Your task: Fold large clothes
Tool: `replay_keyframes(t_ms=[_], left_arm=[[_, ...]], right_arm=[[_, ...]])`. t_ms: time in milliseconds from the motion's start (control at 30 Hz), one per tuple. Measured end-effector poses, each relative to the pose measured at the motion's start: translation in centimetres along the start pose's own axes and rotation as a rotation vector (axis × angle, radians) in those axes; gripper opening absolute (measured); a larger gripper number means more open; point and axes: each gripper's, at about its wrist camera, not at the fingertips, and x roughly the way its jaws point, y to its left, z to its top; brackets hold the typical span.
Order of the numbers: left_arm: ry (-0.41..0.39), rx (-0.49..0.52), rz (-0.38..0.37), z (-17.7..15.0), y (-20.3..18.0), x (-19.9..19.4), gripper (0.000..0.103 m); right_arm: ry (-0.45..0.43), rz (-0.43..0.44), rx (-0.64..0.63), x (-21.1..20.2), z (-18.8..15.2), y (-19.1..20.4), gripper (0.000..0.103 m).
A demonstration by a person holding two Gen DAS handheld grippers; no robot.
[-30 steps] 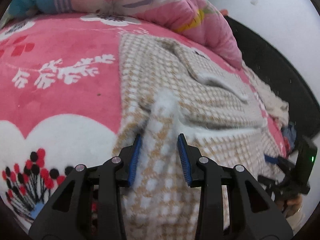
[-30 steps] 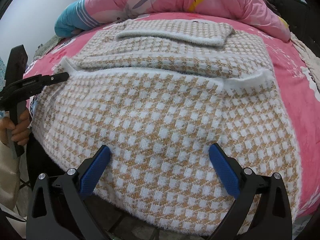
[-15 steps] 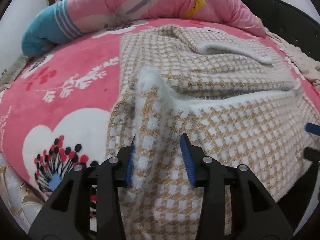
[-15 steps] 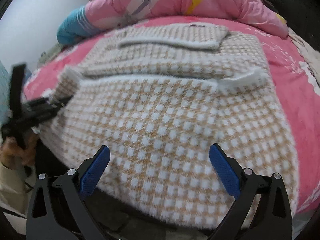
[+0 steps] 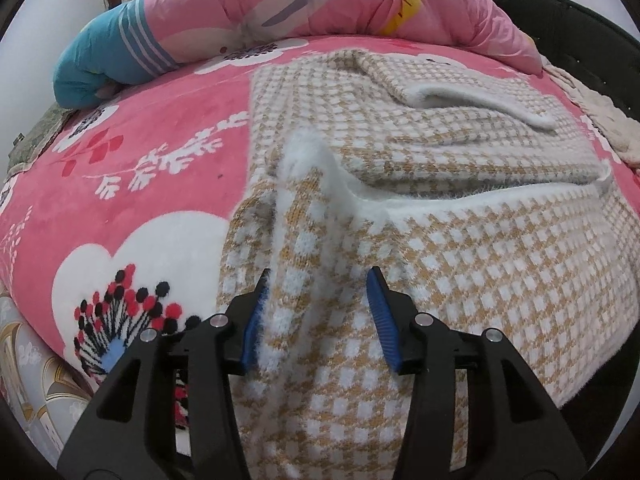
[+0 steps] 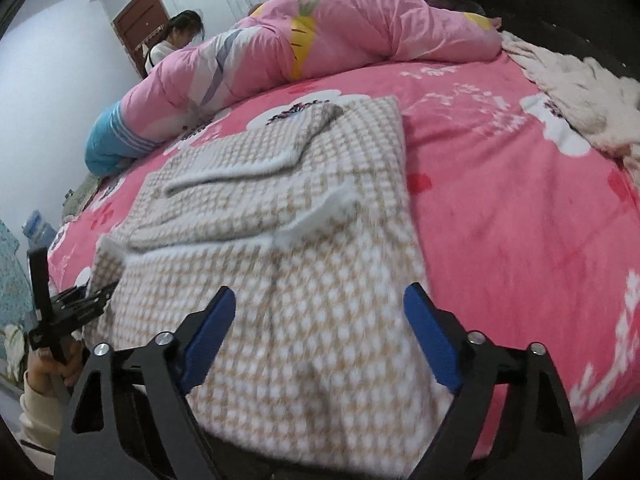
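On my left wrist view, the left gripper (image 5: 318, 318) has its blue-padded fingers (image 5: 382, 320) parted around a raised ridge of the tan-and-white checked fuzzy knit garment (image 5: 460, 240). The left pad touches the fabric; the right pad shows a gap beside it, so I read the fingers as open rather than clamped. The ridge runs up from the fingers to a fluffy white corner (image 5: 308, 152) that stands above the rest of the cloth.

The garment lies on the pink floral plush bed cover (image 5: 140, 152), its near edge hanging over the near side of the bed. Its far part is already folded into layers, with a white-trimmed sleeve (image 5: 480, 100) lying across the top. At the far side of the bed sits a rolled pink quilt with a blue striped end (image 5: 248, 12).

On my right wrist view, the right gripper (image 6: 320, 340) has its fingers (image 6: 430, 340) spread wide over the near part of the same garment (image 6: 320, 300), holding nothing. The left gripper (image 6: 84, 300) shows at the garment's left edge, held in a hand (image 6: 52, 364). A cream fuzzy cloth (image 6: 580, 84) lies at the far right of the bed cover (image 6: 520, 200), beside the quilt (image 6: 340, 36).
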Motion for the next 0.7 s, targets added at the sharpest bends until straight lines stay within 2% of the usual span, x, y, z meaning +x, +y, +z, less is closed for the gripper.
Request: replay_keyframes(t_ms=[133,267,367,500,700], left_arm=[[0.002,0.001,0.000,0.0,0.1,0.1,0.046],[0.002,0.002,-0.001,0.0,0.1,0.1,0.046],[0.003,0.002,-0.001,0.0,0.1,0.1,0.046],[0.004,0.002,0.000,0.1,0.1,0.2,0.047],[0.004,0.001,0.004,0.1,0.0,0.3,0.047]], right_arm=[[0.011,0.007,0.000,1.9,1.4,-0.5,0.070],[0.055,0.034,0.030,3.0,0.9,-1.4,0.058],[0.068,0.072,0.029,1.8,-0.3,-1.4,0.056],[0.074,0.072,0.027,0.0,-1.4,-1.8,0.055],[0.048,0.063,0.034,0.6,1.2,-2.8,0.055]])
